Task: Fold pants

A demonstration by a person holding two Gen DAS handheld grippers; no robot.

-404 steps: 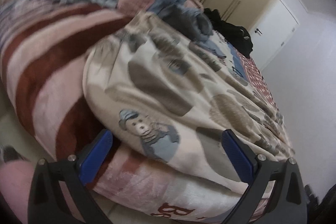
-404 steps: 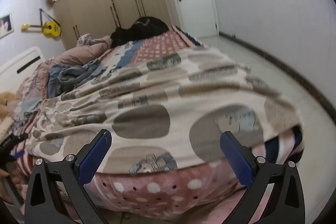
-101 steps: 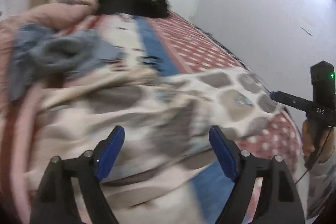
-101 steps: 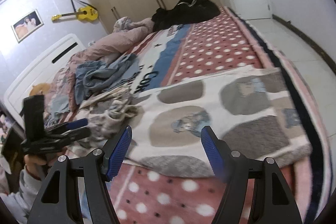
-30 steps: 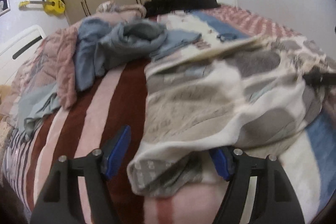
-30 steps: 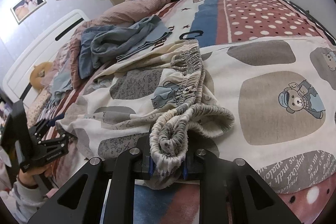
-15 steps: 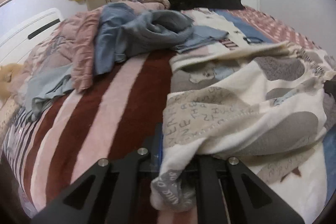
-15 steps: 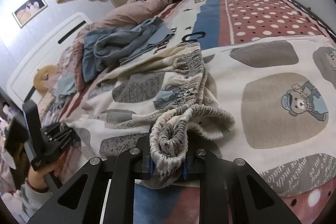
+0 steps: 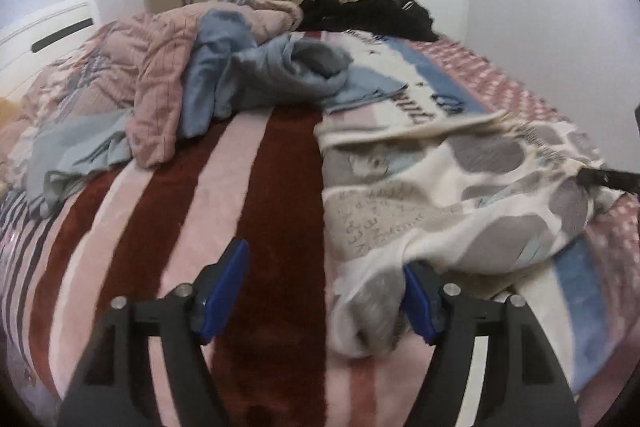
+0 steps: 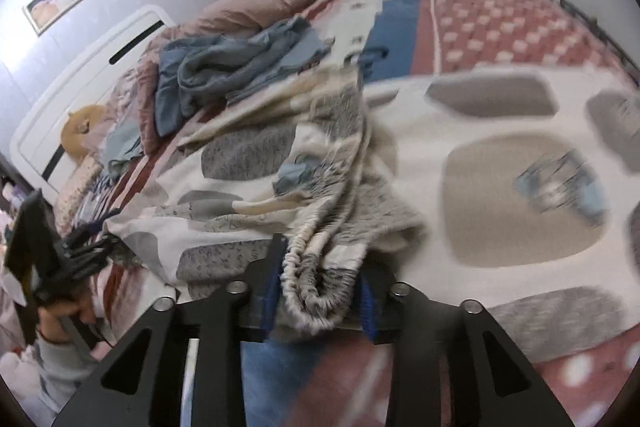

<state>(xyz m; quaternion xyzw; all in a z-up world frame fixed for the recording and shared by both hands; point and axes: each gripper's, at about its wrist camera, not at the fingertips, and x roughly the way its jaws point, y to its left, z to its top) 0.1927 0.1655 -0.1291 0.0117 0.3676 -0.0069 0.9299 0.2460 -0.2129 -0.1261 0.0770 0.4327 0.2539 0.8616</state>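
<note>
Looking down over a bed, I see the pants (image 10: 400, 163), cream fleece printed with grey patches and small bears, spread across the striped blanket (image 9: 192, 227) with one leg doubled over the other, so a first lengthwise fold seems to be in place. My right gripper (image 10: 316, 299) sits at the near edge with the bunched elastic waistband (image 10: 316, 291) lying between its blue pads; the jaws have just been opening, gaps show on both sides, and I judge the band is being set down here so the waist end lands square on the bed. My left gripper (image 9: 324, 295) has its jaws well apart after just opening; the leg cuff (image 9: 368, 319) droops beside the right pad, loose on the blanket, not pinched. Both ends rest near the bed's front edge, probably so the next fold can carry cuff toward waist. Behind lie a crumpled blue garment (image 9: 272, 75) and a pink quilt (image 9: 160, 67).
</note>
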